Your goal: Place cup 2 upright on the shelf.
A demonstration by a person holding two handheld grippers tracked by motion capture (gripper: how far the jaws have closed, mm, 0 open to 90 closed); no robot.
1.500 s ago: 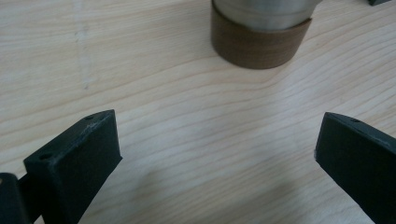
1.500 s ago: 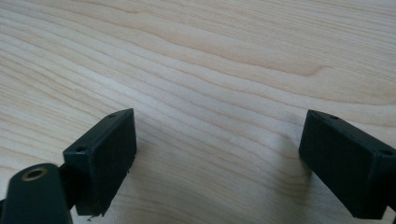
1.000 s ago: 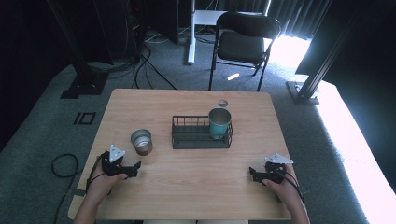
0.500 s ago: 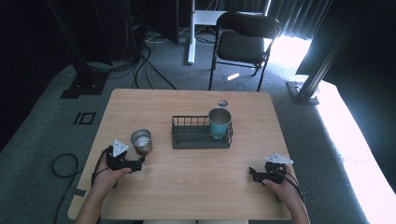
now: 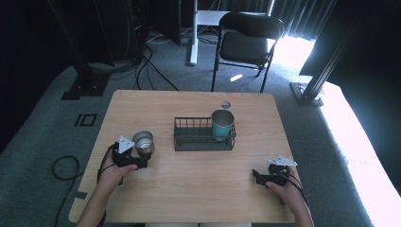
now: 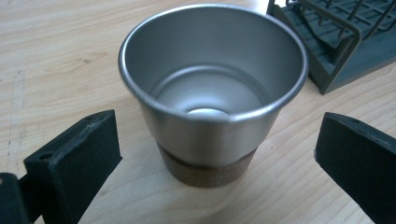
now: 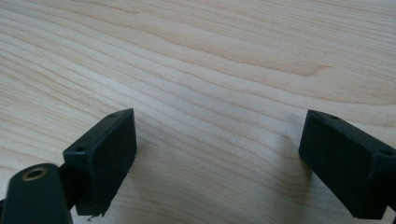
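Left gripper [image 6: 212, 154] at lower left of the table [image 5: 198, 189], jaws spread wide around an upright steel cup [image 6: 212, 88], untouched, right gripper [image 7: 219, 163] lower right, jaws apart over bare wood

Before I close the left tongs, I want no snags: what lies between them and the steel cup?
Nothing but bare wooden table. In the left gripper view, the left tongs stand open on either side of the silver steel cup with its brown base, touching nothing.

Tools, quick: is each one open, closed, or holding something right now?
Left tool: open, jaws on either side of the steel cup, not gripping it.
Right tool: open, holding nothing, over the table.
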